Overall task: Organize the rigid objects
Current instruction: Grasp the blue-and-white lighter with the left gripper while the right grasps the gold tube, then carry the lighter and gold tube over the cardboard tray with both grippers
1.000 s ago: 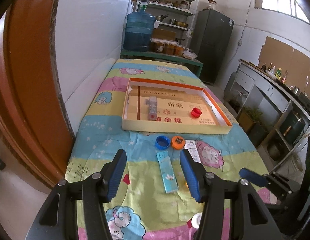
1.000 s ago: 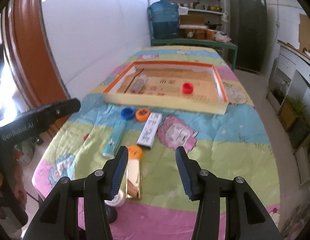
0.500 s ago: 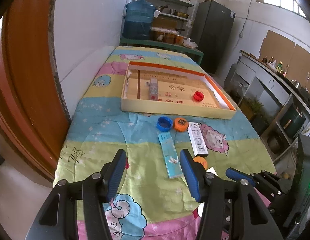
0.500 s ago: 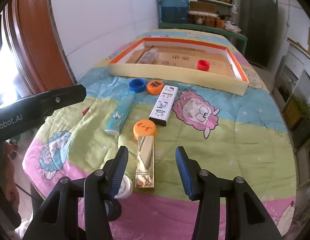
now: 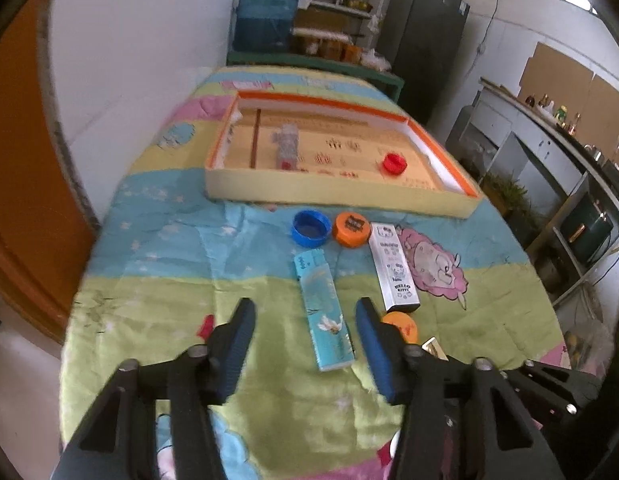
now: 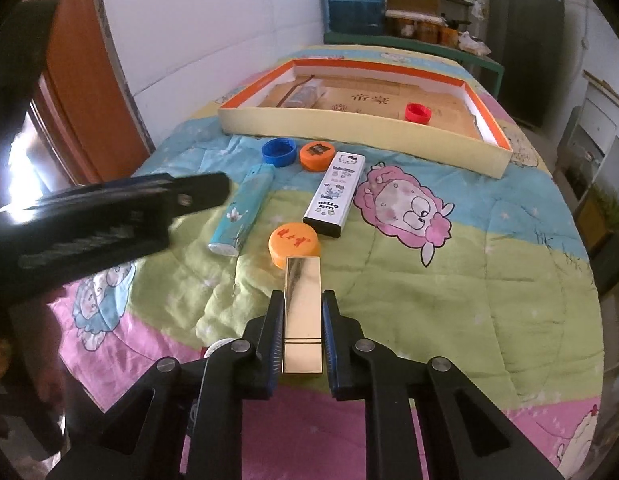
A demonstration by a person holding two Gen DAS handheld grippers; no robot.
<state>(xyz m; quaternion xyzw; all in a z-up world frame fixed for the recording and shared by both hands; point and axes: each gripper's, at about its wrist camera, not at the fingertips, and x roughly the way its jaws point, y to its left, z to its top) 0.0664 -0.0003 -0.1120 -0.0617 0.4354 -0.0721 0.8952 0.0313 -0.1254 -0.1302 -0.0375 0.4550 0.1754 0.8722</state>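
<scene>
My right gripper is shut on a shiny gold box near the table's front edge. An orange cap touches the gold box's far end. My left gripper is open and empty above the near end of a teal box. A white Hello Kitty box, a blue cap and another orange cap lie on the quilt in front of the shallow cardboard tray. A red cap and a clear wrapped box lie in the tray.
A white round object peeks out beside my right gripper's left finger. A white wall and an orange door run along the left. A water jug, shelves and a dark fridge stand beyond the table; counters are at the right.
My right gripper has moved forward and closed on the gold box. My left gripper has tilted down and come closer over the teal box, still open.
</scene>
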